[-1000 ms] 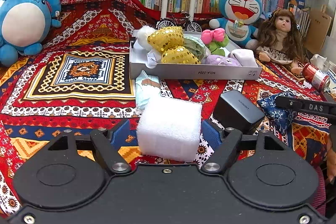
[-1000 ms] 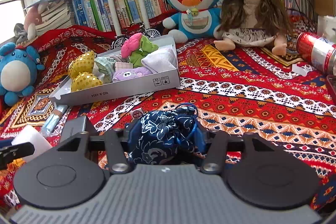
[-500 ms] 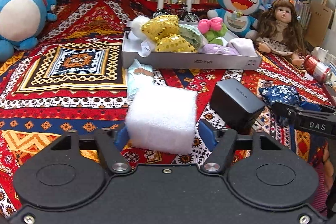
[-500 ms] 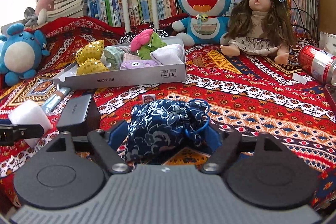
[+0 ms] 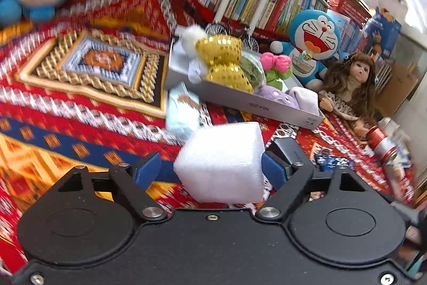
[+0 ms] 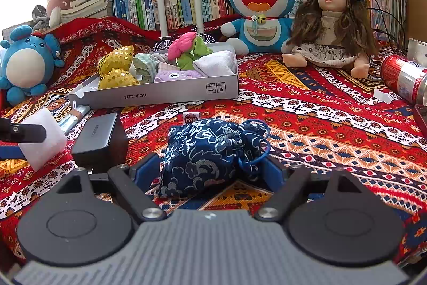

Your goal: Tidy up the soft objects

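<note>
My left gripper (image 5: 210,170) is around a white foam cube (image 5: 222,162), which is lifted and tilted above the cloth; the right pad touches it, a gap shows at the left pad. The cube also shows in the right wrist view (image 6: 44,138). My right gripper (image 6: 208,172) is open around a dark blue floral drawstring pouch (image 6: 213,151) lying on the cloth. A grey cardboard box (image 6: 165,92) holds gold sequin toys (image 6: 114,71), a pink-green plush (image 6: 189,50), a purple plush and folded cloths; it also shows in the left wrist view (image 5: 253,103).
A black box (image 6: 100,135) stands between the grippers. A light blue packet (image 5: 182,108) lies in front of the box. A Doraemon plush (image 6: 260,10), a doll (image 6: 331,26), a red can (image 6: 403,78) and a blue round plush (image 6: 26,66) sit around a patterned red cloth (image 6: 320,124).
My left gripper has lifted and rolled to the side with the foam cube, moving towards the box. My right gripper has stayed around the pouch, its view tilting slightly.
</note>
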{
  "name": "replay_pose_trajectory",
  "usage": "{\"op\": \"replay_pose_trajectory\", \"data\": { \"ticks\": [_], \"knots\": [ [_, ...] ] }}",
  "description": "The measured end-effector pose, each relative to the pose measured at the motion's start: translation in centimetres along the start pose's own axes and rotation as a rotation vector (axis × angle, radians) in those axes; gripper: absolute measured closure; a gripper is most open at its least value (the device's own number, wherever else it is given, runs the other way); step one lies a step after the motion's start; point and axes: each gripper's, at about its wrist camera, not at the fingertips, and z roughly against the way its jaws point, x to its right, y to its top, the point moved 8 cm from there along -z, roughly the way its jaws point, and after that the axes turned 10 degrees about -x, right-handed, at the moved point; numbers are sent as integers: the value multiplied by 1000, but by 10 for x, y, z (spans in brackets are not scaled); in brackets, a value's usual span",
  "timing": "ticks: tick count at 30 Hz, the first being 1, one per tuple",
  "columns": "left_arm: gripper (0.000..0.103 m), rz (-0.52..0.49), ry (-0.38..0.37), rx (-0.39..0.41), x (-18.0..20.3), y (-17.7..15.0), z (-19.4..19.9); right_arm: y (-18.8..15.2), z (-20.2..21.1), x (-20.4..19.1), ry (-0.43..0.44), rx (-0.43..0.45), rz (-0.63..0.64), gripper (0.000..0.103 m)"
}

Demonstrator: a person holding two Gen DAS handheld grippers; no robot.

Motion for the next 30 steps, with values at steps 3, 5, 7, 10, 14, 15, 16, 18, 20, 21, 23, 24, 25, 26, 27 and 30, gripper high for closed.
{"op": "replay_pose_trajectory", "data": {
  "ticks": [3,5,7,10,14,15,16,18,20,21,23,24,25,26,27,30],
  "knots": [
    [20,-12,39,38,-5,7,7,0,0,-1,-2,0,-1,14],
    [20,10,50,51,-11,12,12,0,-1,-1,-3,0,2,14],
    [20,38,59,60,-18,17,14,0,0,-1,-2,0,2,14],
    [20,67,92,80,-32,23,17,0,0,-1,1,-1,-1,14],
    [20,100,109,89,-46,31,19,0,0,-1,0,-1,0,14],
    [20,109,117,90,-49,33,20,0,0,-1,-1,-1,1,14],
    [20,115,123,92,-51,35,20,0,0,-1,-1,-1,2,14],
    [20,120,131,91,-55,38,19,0,0,-1,-1,-1,2,14],
    [20,119,136,90,-56,39,19,0,0,-1,0,-1,1,14],
    [20,117,145,88,-56,40,18,0,0,-1,-1,0,2,14],
    [20,113,161,93,-56,40,18,0,0,-1,-2,0,2,14],
    [20,110,169,90,-56,41,16,0,0,-1,-2,-1,2,14],
    [20,103,174,81,-56,43,14,0,0,-1,-2,0,2,13],
    [21,94,174,70,-54,46,12,0,0,-1,-1,0,1,13],
    [21,77,171,53,-50,49,10,0,0,-1,-1,1,1,13],
    [22,-26,187,13,-30,56,3,0,0,-2,7,1,-2,13]
  ]
}}
